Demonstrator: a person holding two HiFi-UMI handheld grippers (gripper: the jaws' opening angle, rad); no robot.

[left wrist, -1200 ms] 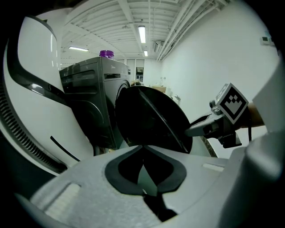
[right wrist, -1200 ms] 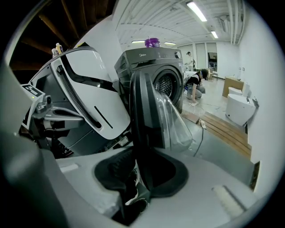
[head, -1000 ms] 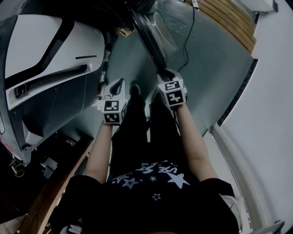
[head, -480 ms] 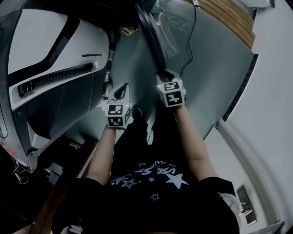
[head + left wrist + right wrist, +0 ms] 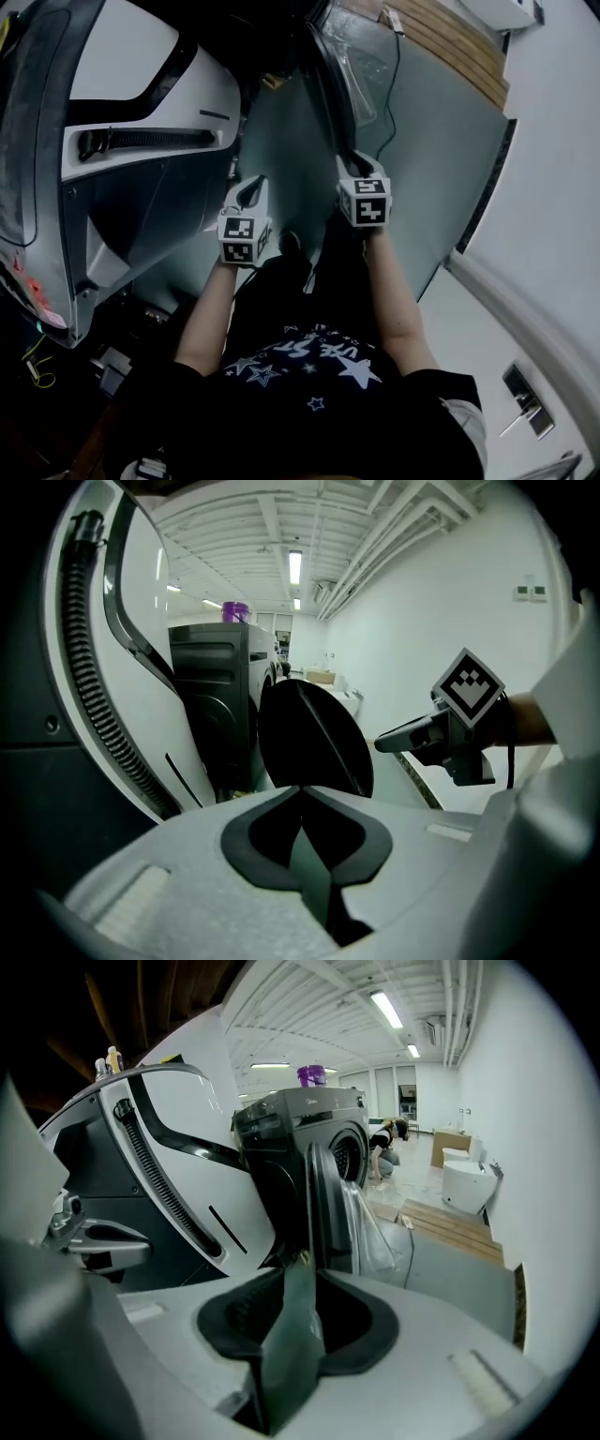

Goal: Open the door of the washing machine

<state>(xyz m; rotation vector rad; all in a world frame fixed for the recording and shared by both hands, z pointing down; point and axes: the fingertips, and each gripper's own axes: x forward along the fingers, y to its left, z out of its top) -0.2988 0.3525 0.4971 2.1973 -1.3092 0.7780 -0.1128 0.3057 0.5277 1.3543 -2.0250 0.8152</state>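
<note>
My left tongs (image 5: 300, 797) are clenched on nothing; my right tongs (image 5: 298, 1262) look pinched on the near rim of the door (image 5: 321, 1206). The door stands swung out, upright and edge-on, straight ahead of them, with the washing machine (image 5: 281, 1133) behind; the right hand is nearer, so I'd swing it wider from there.

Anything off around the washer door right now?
The door stands open, the right gripper shut on its edge. One oddity: crumpled clear plastic film hangs against the door's face, like leftover wrapping. A black cable also trails loose over the floor beyond. No spill or damage visible.
</note>
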